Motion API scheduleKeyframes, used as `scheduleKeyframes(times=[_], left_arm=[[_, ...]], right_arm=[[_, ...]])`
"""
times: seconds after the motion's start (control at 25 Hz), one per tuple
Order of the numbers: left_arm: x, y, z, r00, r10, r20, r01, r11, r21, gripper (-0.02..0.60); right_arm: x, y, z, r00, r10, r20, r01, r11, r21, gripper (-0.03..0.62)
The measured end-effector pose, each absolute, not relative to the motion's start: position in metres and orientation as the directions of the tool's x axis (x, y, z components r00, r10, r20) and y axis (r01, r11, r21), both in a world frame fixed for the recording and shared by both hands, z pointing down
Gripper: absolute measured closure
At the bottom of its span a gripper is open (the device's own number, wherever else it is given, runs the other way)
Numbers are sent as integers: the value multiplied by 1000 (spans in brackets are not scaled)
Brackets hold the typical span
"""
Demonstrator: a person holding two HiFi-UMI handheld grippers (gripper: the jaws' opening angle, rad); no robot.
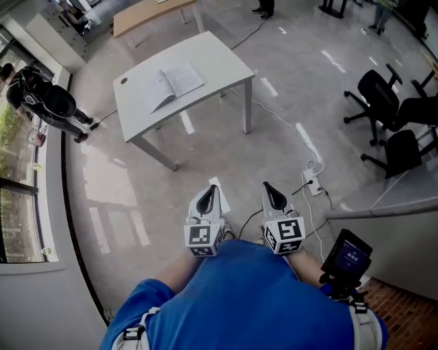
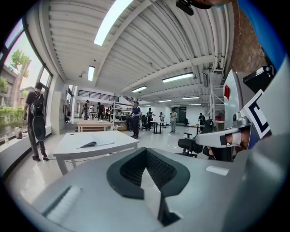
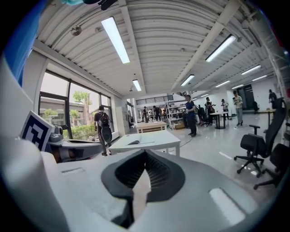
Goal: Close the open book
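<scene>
Both jaw pairs closed, nothing held: left gripper (image 1: 209,196) and right gripper (image 1: 273,192) side by side, close to body. Book (image 1: 175,83) lies open on white surface (image 1: 215,58), well apart from both.

- Bright, even light: ceiling strip lights (image 2: 108,22) plus daylight from side windows (image 3: 72,113).
- Glossy floor (image 1: 116,205) shows pale window-glare patches; shadows are soft.
- Gripper views: heavy fisheye, black vignetted corners, close foreground slightly soft, background sharp.

One book (image 1: 174,83), two tables (image 1: 219,58) (image 1: 147,15), three chairs (image 1: 375,92) (image 1: 419,109) (image 1: 400,152), two tools (image 1: 207,198) (image 1: 274,195).
</scene>
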State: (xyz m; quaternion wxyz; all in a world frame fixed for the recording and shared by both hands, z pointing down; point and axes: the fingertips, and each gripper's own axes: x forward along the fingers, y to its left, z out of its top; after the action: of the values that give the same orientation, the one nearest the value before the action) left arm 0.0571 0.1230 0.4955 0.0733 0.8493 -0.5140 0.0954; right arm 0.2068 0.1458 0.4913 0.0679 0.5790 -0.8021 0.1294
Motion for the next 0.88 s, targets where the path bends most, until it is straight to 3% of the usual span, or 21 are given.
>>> scheduleKeyframes(times=[0.6, 0.88], left_arm=[[-92, 22, 495, 311, -937, 159, -950, -301, 84, 575], [-121, 16, 497, 293, -943, 160, -955, -281, 94, 575]], right_arm=[[49, 27, 495, -460, -850, 257, -886, 460, -67, 591], [13, 17, 495, -500, -822, 273, -861, 505, -58, 591]])
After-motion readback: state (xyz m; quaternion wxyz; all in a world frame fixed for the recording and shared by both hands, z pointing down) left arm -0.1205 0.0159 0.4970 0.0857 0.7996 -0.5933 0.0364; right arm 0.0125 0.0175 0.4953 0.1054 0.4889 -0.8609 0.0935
